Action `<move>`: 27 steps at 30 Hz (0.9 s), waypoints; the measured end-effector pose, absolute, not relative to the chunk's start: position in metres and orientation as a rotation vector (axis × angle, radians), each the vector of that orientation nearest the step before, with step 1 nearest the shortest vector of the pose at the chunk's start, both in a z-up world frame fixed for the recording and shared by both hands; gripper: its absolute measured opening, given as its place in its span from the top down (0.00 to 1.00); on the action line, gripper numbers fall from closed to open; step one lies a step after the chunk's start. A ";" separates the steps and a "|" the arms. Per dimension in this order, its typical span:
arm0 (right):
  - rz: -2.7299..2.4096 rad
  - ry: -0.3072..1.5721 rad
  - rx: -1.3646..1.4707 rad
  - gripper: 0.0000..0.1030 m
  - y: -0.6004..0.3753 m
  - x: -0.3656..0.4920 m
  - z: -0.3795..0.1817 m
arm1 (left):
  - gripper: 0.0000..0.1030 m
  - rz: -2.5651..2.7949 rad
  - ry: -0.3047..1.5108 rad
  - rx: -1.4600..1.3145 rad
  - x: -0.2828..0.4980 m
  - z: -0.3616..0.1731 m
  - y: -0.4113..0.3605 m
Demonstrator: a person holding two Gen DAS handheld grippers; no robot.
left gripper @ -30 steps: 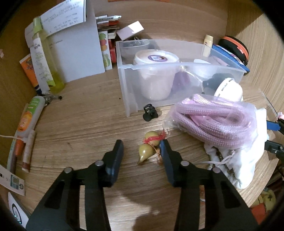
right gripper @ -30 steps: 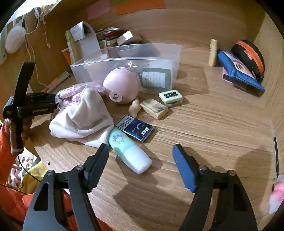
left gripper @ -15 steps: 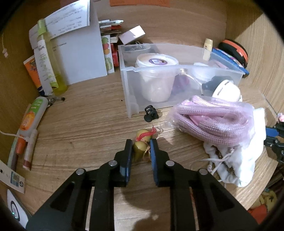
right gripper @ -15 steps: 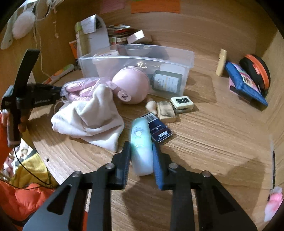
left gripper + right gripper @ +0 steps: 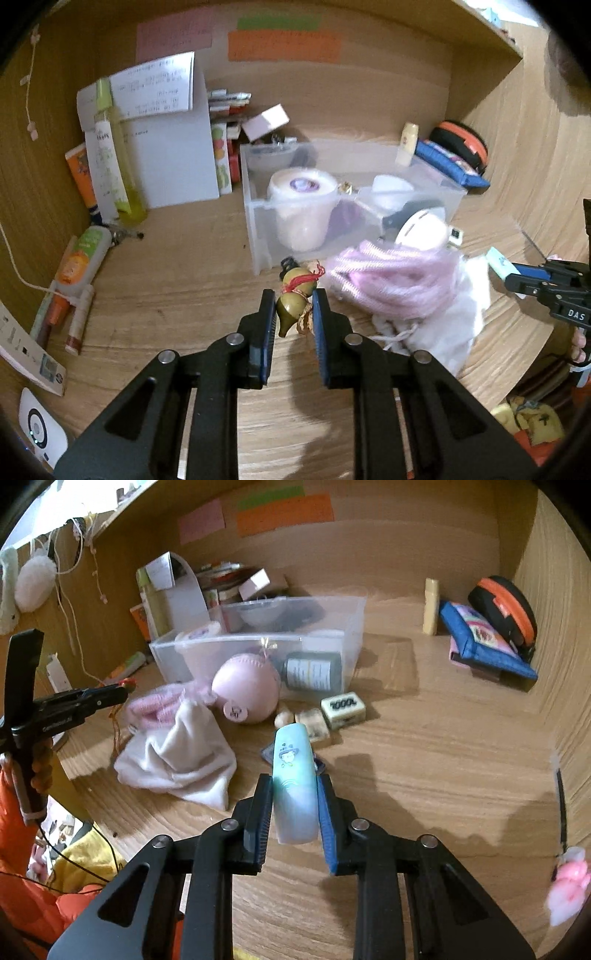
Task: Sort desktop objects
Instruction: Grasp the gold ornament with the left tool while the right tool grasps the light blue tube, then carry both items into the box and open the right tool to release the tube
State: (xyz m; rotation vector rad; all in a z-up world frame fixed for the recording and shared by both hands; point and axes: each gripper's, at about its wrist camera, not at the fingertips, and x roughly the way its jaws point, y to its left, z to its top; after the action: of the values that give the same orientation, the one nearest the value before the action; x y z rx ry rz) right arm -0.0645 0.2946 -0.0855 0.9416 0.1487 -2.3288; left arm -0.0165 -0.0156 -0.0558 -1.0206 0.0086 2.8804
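Observation:
My left gripper point(image 5: 294, 308) is shut on a small olive-green gourd charm point(image 5: 293, 295) with a red cord, held just above the wooden desk. My right gripper point(image 5: 294, 786) is shut on a pale teal tube point(image 5: 294, 775) with a cartoon print, lifted off the desk. The clear plastic bin point(image 5: 258, 236) stands behind the gourd, holding a white tub point(image 5: 301, 206) and other small things. In the right wrist view the bin point(image 5: 351, 627) is at the back, and the left gripper point(image 5: 127, 692) shows at the far left. The right gripper point(image 5: 511, 275) appears at the right edge of the left wrist view.
A bag of pink rope point(image 5: 391, 280) lies on a white cloth pouch point(image 5: 177, 757). A pink ball-shaped case point(image 5: 245, 688), a dark jar point(image 5: 312, 670), small blocks point(image 5: 343, 709) and a blue packet point(image 5: 269, 755) sit before the bin. Bottles and papers point(image 5: 110, 147) line the left; a blue pouch point(image 5: 484, 642) lies right.
Both grippers went from open to shut, the left on the gourd charm, the right on the teal tube. Each has since lifted its object a little off the desk.

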 end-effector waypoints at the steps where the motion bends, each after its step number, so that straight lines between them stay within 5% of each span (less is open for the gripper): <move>1: -2.334 0.148 0.927 0.79 0.295 -0.065 -0.081 | 0.82 2.883 0.006 -1.002 -0.016 -0.052 -0.015; 27: -2.325 0.084 0.806 0.79 0.272 -0.130 -0.042 | 0.82 2.945 -0.106 -0.898 -0.084 -0.028 -0.028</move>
State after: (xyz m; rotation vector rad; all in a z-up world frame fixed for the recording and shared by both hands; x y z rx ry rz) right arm -0.1296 0.2717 -0.0416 0.8062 0.0838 -2.3252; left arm -0.0836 -0.0276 -0.0282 -0.8976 -0.1061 2.9451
